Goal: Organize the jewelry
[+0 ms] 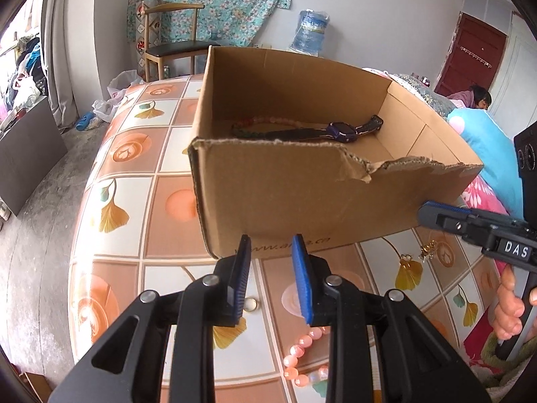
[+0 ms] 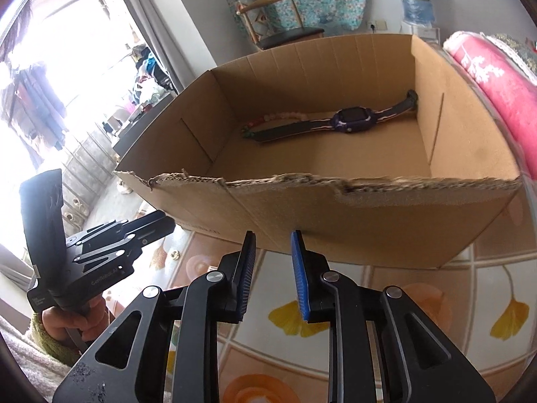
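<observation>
Both tools hang spread and empty before the cardboard box (image 1: 285,198), which already holds the purple watch (image 2: 352,120) and a bead string (image 2: 268,119). The pink bead bracelet (image 1: 302,352) lies on the tablecloth (image 1: 161,208) at 5 o'clock of the left gripper (image 1: 271,268); a small gold piece (image 1: 427,250) sits at 3 o'clock. The bracelet looks the likely next pick: drop the left gripper straight onto 1 bead run, pinch gently, lift clear of the torn rim. The right gripper (image 2: 273,268) can wait aside.
</observation>
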A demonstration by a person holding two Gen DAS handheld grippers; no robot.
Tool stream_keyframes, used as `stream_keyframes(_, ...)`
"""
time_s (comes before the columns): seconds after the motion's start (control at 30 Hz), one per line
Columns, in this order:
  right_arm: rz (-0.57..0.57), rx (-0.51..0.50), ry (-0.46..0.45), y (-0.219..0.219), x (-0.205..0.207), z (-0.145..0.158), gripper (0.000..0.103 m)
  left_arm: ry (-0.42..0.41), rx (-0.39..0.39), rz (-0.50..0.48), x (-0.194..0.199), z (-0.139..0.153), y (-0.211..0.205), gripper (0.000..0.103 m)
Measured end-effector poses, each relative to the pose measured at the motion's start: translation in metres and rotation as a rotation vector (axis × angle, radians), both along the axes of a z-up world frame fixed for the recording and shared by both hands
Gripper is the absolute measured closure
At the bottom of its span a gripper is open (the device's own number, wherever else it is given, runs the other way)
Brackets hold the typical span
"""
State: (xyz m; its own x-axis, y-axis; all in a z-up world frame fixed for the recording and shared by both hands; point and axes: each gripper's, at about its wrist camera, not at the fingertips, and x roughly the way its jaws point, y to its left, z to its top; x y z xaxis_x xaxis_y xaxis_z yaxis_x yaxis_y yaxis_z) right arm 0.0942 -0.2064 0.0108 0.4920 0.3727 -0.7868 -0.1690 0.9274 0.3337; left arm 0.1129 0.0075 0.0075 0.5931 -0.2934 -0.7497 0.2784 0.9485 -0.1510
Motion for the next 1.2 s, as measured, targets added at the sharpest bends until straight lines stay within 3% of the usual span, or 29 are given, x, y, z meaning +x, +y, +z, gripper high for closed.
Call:
stream_keyframes(0.07,-0.018,-0.020,-0.013,-0.009,-0.015,0.008,0.067,0.002,-0.001,-0.005,-0.006,0.001,0.000,0.079)
stream_keyframes(0.27,-0.064,-0.050,0.028,-0.030,-0.054,0.006,0.067,0.058,-0.027,-0.069,-0.028,-0.005,-0.011,0.079)
stream_keyframes(0.4,-0.081,-0.027,0.041,-0.029,-0.072,0.003,0.067,0.073,0.023,-0.167,-0.047,-0.010,-0.039,0.078)
stream_keyframes(0.47,-0.089,-0.009,0.040,-0.031,-0.080,0.003,0.067,0.088,0.104,-0.165,-0.052,-0.020,-0.052,0.078)
stream_keyframes(0.57,-0.092,0.011,0.028,-0.030,-0.085,0.006,0.067,0.082,0.158,-0.162,-0.058,-0.030,-0.057,0.078)
stream_keyframes(0.73,-0.093,0.021,0.015,-0.031,-0.086,0.007,0.067,0.057,0.194,-0.158,-0.065,-0.032,-0.056,0.078)
stream_keyframes(0.87,-0.108,0.028,0.039,-0.035,-0.086,-0.001,0.067,0.052,0.215,-0.157,-0.069,-0.034,-0.052,0.090)
stream_keyframes(1.2,-0.059,0.015,0.058,-0.022,-0.069,-0.007,0.067,0.079,0.219,-0.113,-0.076,-0.029,-0.026,0.089)
